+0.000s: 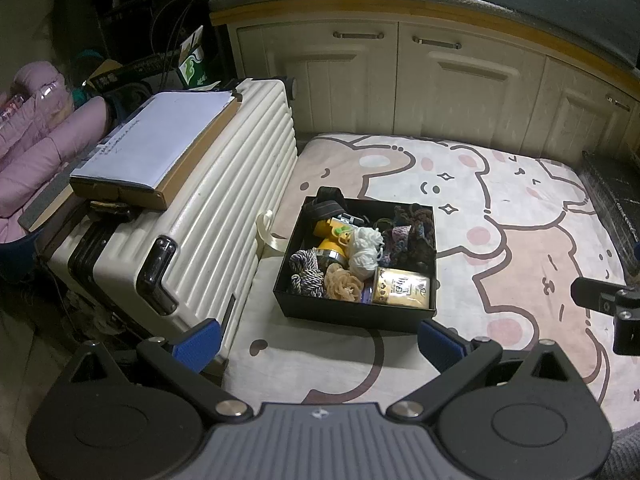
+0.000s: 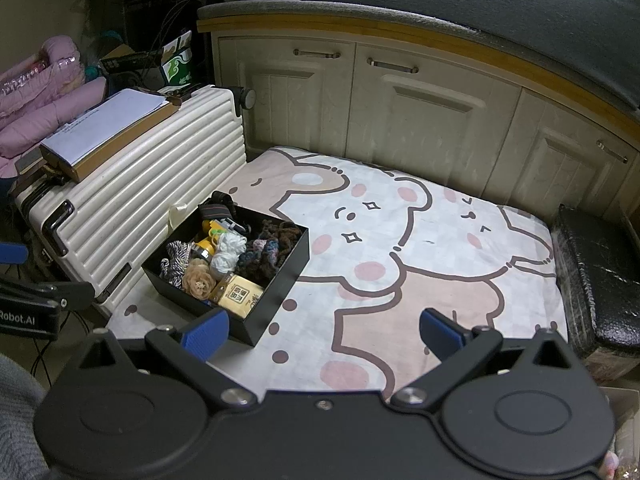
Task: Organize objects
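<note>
A black open box [image 1: 352, 312] sits on a cartoon-bear mat [image 1: 500, 240], next to a white suitcase. It holds white yarn balls [image 1: 364, 248], a twisted grey cord [image 1: 306, 272], a beige fabric flower [image 1: 340, 286], a yellow item [image 1: 330, 236], dark knitted pieces [image 1: 412, 236] and a gold packet [image 1: 402, 290]. The box also shows in the right wrist view [image 2: 276, 296]. My left gripper [image 1: 318, 344] is open and empty, just in front of the box. My right gripper [image 2: 324, 334] is open and empty, over the mat to the right of the box.
A white ribbed suitcase [image 1: 224, 200] lies left of the mat with a cardboard box and papers [image 1: 160, 148] on top. Cream cabinets [image 1: 440, 88] stand behind. A black cushioned block [image 2: 596, 276] sits at the mat's right edge. Pink quilted fabric [image 1: 36, 132] lies far left.
</note>
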Available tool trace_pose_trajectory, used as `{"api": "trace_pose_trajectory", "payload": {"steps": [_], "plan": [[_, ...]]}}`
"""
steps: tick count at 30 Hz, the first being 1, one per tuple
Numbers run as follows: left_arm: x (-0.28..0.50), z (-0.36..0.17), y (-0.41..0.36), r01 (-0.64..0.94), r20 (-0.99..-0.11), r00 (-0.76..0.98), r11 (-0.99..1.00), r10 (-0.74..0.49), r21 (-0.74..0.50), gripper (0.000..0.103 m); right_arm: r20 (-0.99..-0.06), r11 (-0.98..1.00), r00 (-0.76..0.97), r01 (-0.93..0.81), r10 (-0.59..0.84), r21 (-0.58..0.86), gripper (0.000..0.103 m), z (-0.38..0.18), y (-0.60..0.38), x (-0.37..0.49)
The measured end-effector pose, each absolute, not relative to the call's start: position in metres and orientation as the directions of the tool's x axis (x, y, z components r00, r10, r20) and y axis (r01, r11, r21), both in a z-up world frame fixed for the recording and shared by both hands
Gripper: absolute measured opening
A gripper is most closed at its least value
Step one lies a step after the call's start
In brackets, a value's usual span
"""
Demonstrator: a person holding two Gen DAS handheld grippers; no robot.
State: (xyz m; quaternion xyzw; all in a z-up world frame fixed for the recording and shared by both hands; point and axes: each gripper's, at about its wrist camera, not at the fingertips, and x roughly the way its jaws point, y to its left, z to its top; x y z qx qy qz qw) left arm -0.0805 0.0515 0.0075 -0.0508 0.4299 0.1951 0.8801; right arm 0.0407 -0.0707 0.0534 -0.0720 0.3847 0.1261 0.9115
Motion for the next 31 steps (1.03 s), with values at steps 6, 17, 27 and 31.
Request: {"api": "trace_pose_trajectory", "payload": {"steps": [6, 17, 27, 31], "plan": [[-0.0805, 0.0070, 0.0511, -0.387, -0.777, 0.554, 0.919, 0.299, 0.078, 0.103, -0.720, 0.958, 0.672, -0.286, 0.175, -0.035, 0.103, 0.0534, -0.0709, 0.0407], [-0.0804, 0.0070, 0.0507, -0.388, -0.778, 0.553, 0.918, 0.299, 0.077, 0.103, -0.720, 0.958, 0.672, -0.286, 0.175, -0.034, 0.103, 0.0535, -0.0709, 0.0408], [-0.0804, 0.0067, 0.0509, -0.387, -0.779, 0.553, 0.919, 0.296, 0.074, 0.103, -0.719, 0.957, 0.671, -0.288, 0.180, -0.029, 0.103, 0.0525, -0.0705, 0.0392], [-0.0804, 0.0063, 0.0505, -0.388, -0.780, 0.551, 0.919, 0.296, 0.075, 0.103, -0.720, 0.956, 0.669, -0.291, 0.183, -0.027, 0.103, 0.0516, -0.0707, 0.0386]]}}
